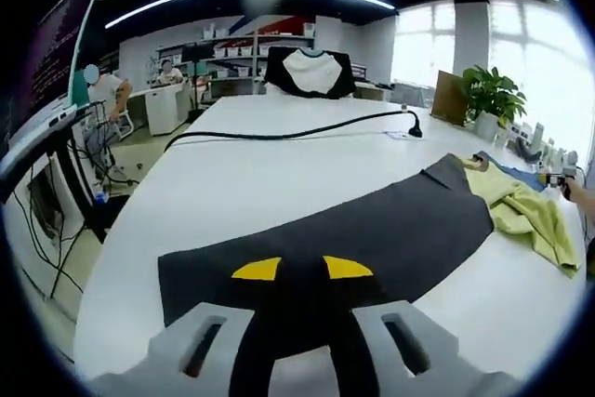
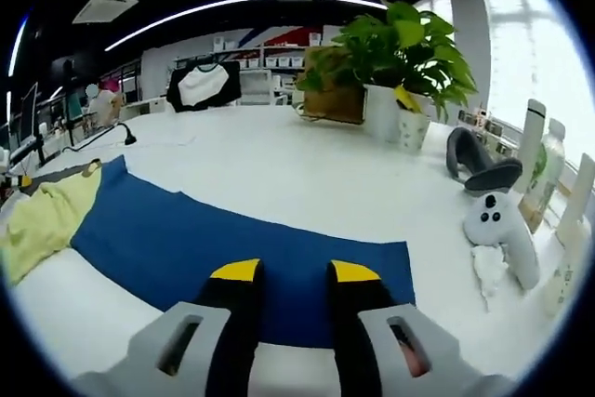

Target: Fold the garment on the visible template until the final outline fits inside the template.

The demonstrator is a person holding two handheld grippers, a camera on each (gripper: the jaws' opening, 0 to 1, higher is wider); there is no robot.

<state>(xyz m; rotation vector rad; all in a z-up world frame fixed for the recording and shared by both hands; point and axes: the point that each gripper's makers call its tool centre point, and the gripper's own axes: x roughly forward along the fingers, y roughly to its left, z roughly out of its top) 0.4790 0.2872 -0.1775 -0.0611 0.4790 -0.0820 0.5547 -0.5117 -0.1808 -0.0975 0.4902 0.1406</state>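
Garment (image 1: 525, 211) beside dark template (image 1: 353, 230)

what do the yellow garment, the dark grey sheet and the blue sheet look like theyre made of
Yellow garment: soft woven or knit cloth, matte; it lies crumpled in loose folds.
Grey sheet: looks like a thin felt or fabric mat, matte, flat with clean cut edges; could be foam.
Blue sheet: similar matte fabric-like mat, flat, straight edges, no shine.

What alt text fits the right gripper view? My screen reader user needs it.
The right gripper, jaws apart, hovers over a blue mat on a white table; a yellow garment lies at the left and a potted plant behind.
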